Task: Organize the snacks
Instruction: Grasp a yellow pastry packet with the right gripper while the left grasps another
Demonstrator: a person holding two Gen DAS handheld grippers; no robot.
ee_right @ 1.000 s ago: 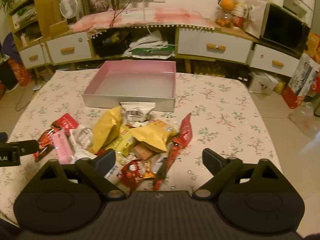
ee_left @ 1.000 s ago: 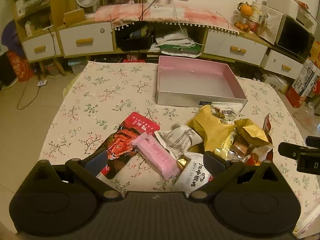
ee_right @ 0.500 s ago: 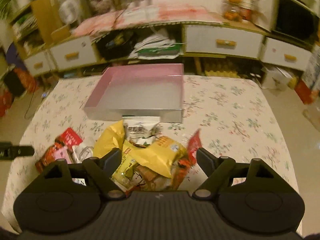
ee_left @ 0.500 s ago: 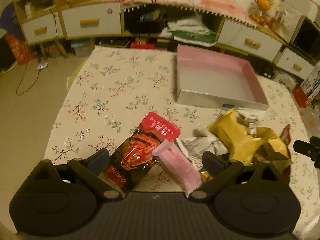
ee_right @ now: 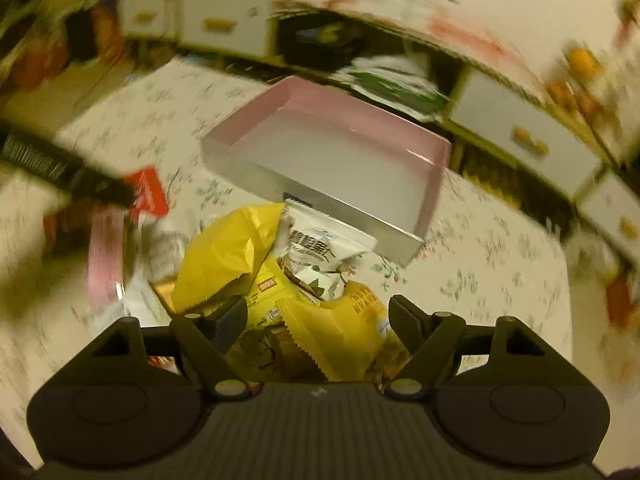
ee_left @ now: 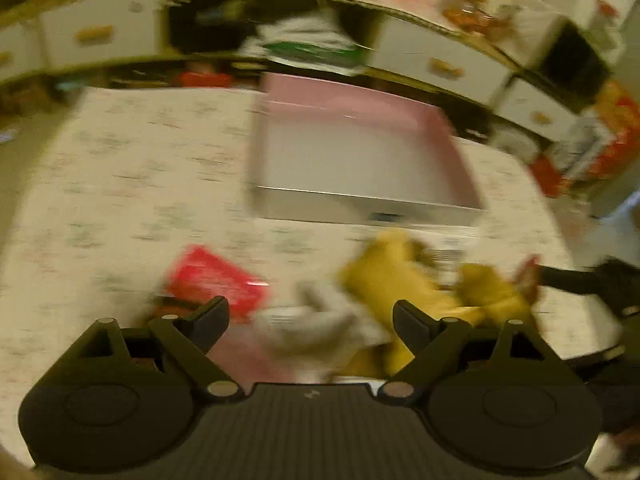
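Both views are lit by warm, yellowish indoor light and look rather dim. Strong motion blur is seen everywhere, heaviest at the curved fisheye edges. Only each tool's black body is rendered sharp. A faint glare is noticed on the pink box [ee_right: 434, 162] rim.

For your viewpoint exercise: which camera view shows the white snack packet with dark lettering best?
The right wrist view: the white snack packet is fairly sharp, lying against the pink tray. In the left wrist view it is only a blurred pale patch beside yellow packets.
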